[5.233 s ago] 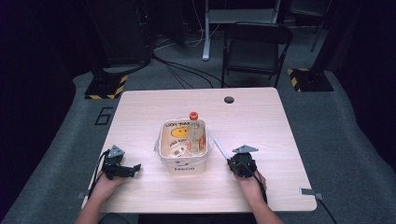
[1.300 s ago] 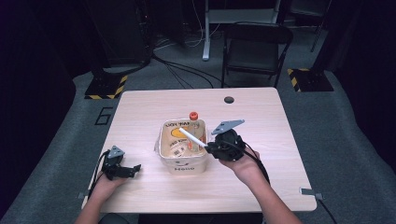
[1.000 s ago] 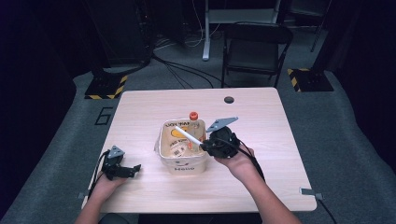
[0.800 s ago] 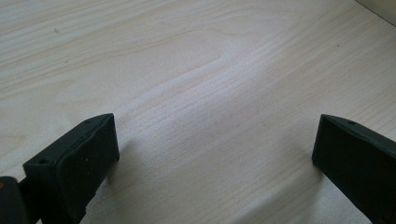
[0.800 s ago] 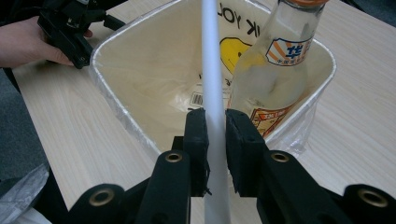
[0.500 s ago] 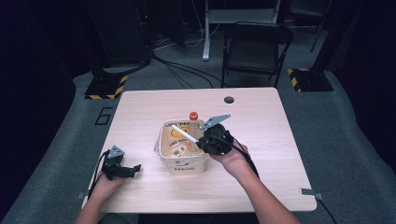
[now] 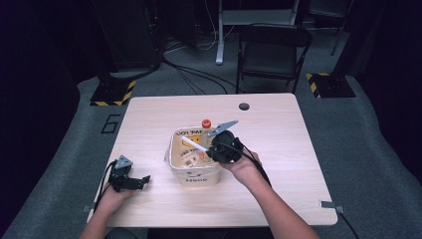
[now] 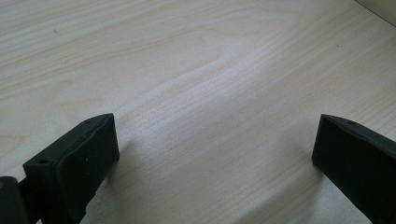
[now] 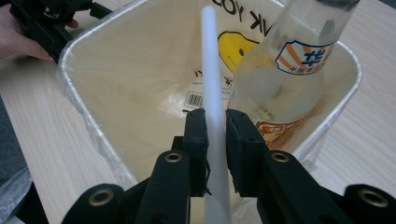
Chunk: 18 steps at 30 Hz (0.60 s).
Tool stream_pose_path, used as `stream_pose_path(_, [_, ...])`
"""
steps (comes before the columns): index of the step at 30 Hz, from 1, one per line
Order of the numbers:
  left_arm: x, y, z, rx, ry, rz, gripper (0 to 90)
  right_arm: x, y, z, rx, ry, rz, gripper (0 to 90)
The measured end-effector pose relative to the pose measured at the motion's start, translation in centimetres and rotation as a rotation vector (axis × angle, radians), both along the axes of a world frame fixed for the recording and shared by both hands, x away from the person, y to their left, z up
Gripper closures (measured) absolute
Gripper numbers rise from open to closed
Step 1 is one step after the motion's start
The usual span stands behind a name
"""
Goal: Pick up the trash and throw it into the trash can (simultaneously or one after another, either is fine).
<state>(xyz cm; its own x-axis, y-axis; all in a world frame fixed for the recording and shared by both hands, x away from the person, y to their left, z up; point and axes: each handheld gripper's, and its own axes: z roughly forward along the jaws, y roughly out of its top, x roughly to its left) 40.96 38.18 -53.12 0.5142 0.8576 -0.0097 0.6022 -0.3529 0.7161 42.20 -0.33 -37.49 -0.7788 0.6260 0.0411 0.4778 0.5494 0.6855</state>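
My right gripper [image 7: 211, 149] hangs over the right side of a white bin [image 7: 196, 177] lined with a printed plastic bag. It is shut on a thin white straw [image 7: 193, 144] that points left across the bin's opening. In the right gripper view the straw [image 9: 212, 70] runs up between the two closed jaws of the right gripper [image 9: 215, 119], above the bin's inside wall [image 9: 140, 70]. A glass bottle [image 9: 285, 79] with an orange cap [image 7: 206, 123] leans in the bin's far corner. My left gripper [image 7: 133, 181] rests open on the table, left of the bin, with bare wood between its jaws [image 8: 215, 154].
The light wooden table [image 7: 278, 124] has a round cable hole [image 7: 244, 106] near its far edge. A black chair [image 7: 271, 47] stands on the floor behind it. The person's left hand [image 9: 18, 37] and its gripper lie beyond the bin's left rim.
My right gripper has moved left with the straw, from the bin's right edge to over its opening, and sunk a little. Five seconds ago it rested on the table. The left gripper stayed put.
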Motion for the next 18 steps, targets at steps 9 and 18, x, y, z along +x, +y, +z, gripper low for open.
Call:
stream_pose_path(9, [0.0, 0.0, 0.0, -0.002, -0.003, -0.001, 0.4, 0.7, 1.1, 0.0, -0.029, 0.010, 0.009, 78.3])
stream_pose_path(18, [0.0, 0.0, 0.0, -0.001, -0.001, -0.002, 0.4, 1.6, 2.2, -0.1, -0.040, 0.014, 0.010, 76.1])
